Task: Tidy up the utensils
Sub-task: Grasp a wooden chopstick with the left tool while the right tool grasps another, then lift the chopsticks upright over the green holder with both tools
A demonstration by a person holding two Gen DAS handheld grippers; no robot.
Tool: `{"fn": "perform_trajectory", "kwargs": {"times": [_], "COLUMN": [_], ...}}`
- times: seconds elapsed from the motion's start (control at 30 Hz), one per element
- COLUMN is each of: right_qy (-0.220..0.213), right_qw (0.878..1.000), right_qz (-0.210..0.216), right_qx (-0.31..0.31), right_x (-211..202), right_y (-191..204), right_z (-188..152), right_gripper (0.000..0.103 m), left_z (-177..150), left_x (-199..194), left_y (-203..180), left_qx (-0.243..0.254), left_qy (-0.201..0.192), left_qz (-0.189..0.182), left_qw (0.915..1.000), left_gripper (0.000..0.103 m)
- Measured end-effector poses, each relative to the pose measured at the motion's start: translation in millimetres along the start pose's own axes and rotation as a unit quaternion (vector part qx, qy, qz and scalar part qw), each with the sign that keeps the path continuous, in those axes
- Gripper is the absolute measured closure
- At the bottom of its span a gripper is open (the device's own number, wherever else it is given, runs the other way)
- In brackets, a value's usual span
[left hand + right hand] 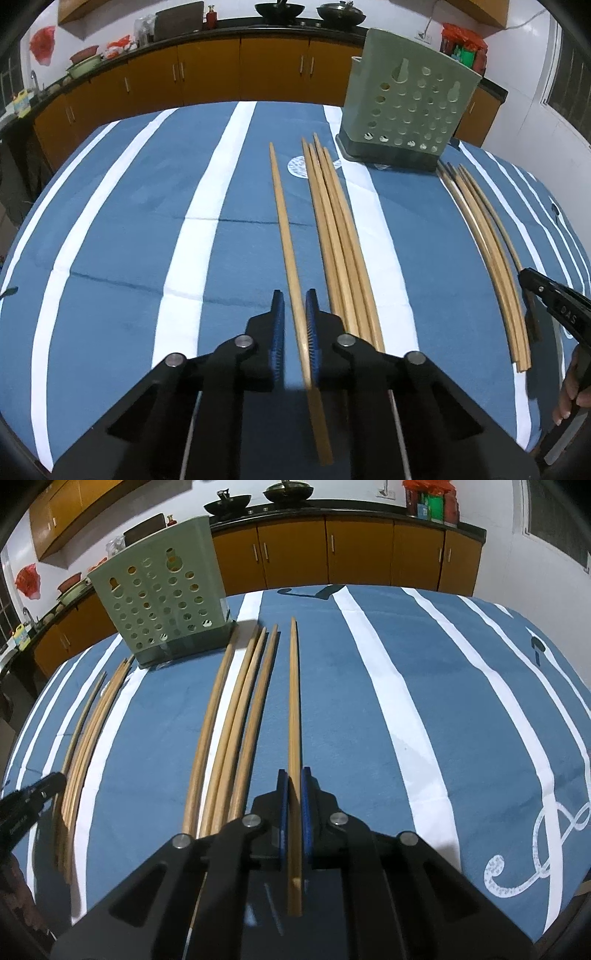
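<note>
Wooden chopsticks lie on a blue and white striped tablecloth (129,229). In the left wrist view my left gripper (294,301) has a single chopstick (284,229) between its blue pads, with a small gap on the left side; a bundle of several chopsticks (336,229) lies just right of it. In the right wrist view my right gripper (294,775) is shut on a single chopstick (294,709), with a bundle of several chopsticks (236,720) to its left. A green perforated utensil holder (406,107) stands at the far side, also in the right wrist view (162,594).
The other chopstick group shows at each view's edge (491,258) (88,731). The right gripper's finger shows at the left view's right edge (550,295). Orange kitchen cabinets (332,550) and a counter with woks stand behind the table.
</note>
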State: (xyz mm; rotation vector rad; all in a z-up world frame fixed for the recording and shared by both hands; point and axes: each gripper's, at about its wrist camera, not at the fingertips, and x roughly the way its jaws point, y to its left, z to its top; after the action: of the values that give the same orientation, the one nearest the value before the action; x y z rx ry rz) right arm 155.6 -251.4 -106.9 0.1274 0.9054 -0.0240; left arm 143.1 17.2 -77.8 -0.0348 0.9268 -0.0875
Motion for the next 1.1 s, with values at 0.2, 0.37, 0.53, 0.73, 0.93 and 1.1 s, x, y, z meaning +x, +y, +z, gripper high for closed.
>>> {"fn": "perform_trajectory", "kwargs": {"times": [0.2,0.37,0.53,0.73,0.93,1.1], "right_qy": [0.000,-0.003,-0.011,-0.016,-0.022,-0.024], "right_qw": [1.000,1.000,0.999,0.999,0.999,0.999], "right_qz": [-0.009,-0.024,-0.034,-0.043,-0.043,-0.031], "right_qx": [0.001,0.004,-0.001,-0.010,-0.011,-0.005], "right_x": [9,21,26,20,15,11], "right_y": [-7,-19,-24,-27,-28,-30], "right_z": [15,30,34,27,20,24], "right_gripper": [0.094,0.094,0.094,0.093,0.093,0.095], "left_z": [17,32,33,28,21,22], "left_x": [12,21,22,17,14,15], "left_y": [16,27,28,29,25,26], "left_qx": [-0.003,-0.005,-0.001,0.002,0.017,0.019], "left_qy": [0.001,-0.001,-0.010,-0.008,-0.014,-0.013], "left_qz": [0.018,0.033,0.035,0.032,0.043,0.043], "left_qw": [0.9998,0.9994,0.9993,0.9995,0.9988,0.9988], "left_gripper": [0.095,0.095,0.095,0.095,0.095,0.095]}}
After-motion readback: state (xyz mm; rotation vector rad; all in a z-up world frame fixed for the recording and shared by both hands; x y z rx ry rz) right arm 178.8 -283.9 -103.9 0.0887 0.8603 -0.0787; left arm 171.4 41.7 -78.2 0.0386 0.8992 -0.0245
